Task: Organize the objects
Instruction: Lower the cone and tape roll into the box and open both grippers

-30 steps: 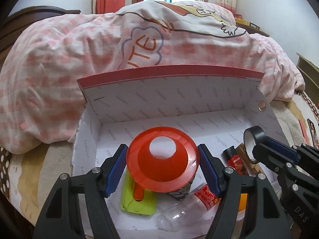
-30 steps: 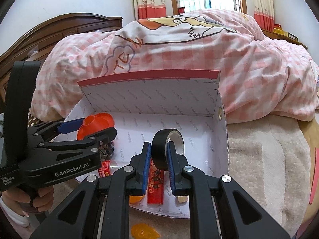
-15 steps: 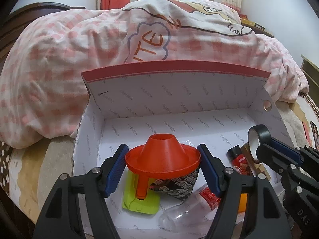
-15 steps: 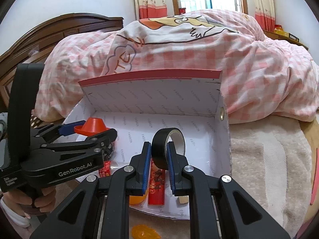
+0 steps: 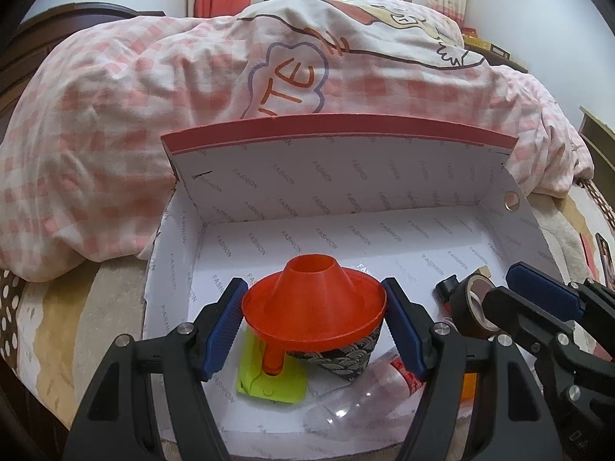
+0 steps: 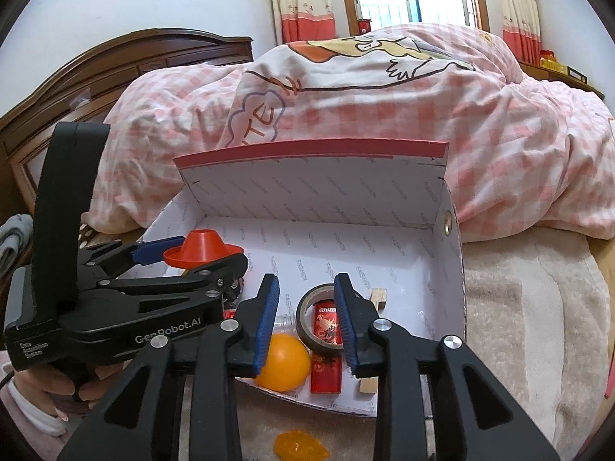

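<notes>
A: Status, near to far, quick.

B: Lowest in the right wrist frame, an amber plastic piece lies on the blanket in front of the box, outside it. Looks like it's left to do.

A: Your right tongs?

B: My right tongs have just been opening; narrow gap. The black tape roll is between the pads but looks let go, lying in the box on the red lighter. I'd call that one delivered.

A: What else is in there?

B: Orange ball at the near wall, lower centre of frame. Wooden block just right of the tape. A second block at the near edge, half hidden by my tongs.

A: Left side?

B: My left tongs are clamped on the rim of the orange funnel, wide end down over a patterned cup. Spout points up. Can't tell if it's resting on the cup. Not released.

A: Under it?

B: Yellow-green flat thing and a clear bottle on the box floor, lower centre of the left wrist frame.

A: Farther back?

B: Rear half of the box floor is bare. Behind it, the raised lid flap, then the pink checked duvet on the bed.

A: So?

B: Mostly done, by my reading. Drop the funnel, fetch the amber piece.
</notes>
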### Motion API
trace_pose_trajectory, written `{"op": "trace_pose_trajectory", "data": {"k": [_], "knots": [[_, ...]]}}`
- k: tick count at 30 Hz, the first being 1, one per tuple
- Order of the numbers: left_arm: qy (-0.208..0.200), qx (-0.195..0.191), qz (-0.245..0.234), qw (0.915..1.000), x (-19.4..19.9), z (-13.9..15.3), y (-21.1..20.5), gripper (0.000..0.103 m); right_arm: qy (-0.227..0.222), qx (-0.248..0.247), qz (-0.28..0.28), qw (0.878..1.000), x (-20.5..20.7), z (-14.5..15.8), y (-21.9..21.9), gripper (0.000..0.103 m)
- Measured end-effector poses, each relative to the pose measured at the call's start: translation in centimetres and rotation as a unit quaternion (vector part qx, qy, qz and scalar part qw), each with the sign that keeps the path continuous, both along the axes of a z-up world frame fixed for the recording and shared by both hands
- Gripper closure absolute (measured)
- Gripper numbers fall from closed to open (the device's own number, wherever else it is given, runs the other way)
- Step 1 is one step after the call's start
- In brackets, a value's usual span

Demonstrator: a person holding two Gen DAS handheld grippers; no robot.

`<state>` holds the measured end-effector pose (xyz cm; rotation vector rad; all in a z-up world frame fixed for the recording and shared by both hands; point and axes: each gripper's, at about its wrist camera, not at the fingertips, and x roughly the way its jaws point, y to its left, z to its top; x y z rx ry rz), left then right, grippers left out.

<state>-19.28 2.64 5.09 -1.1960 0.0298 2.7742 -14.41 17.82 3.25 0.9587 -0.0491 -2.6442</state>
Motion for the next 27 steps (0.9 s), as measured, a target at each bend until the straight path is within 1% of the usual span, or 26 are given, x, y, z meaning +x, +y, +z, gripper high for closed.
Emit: {"op": "trace_pose_trajectory", "data": {"k": [12, 27], "knots": [[0.006, 0.008, 0.002, 1.0, 1.7, 1.0, -0.3, 0.032, 0.004, -0.004, 0.005, 1.0, 1.4, 0.7, -0.1, 0.072], [0.012, 0.019, 0.008, 0.9997, 4.3, 2.0, -1.2, 0.032, 0.004, -0.02, 0.008, 1.0, 3.8, 1.3, 0.2, 0.072]]}}
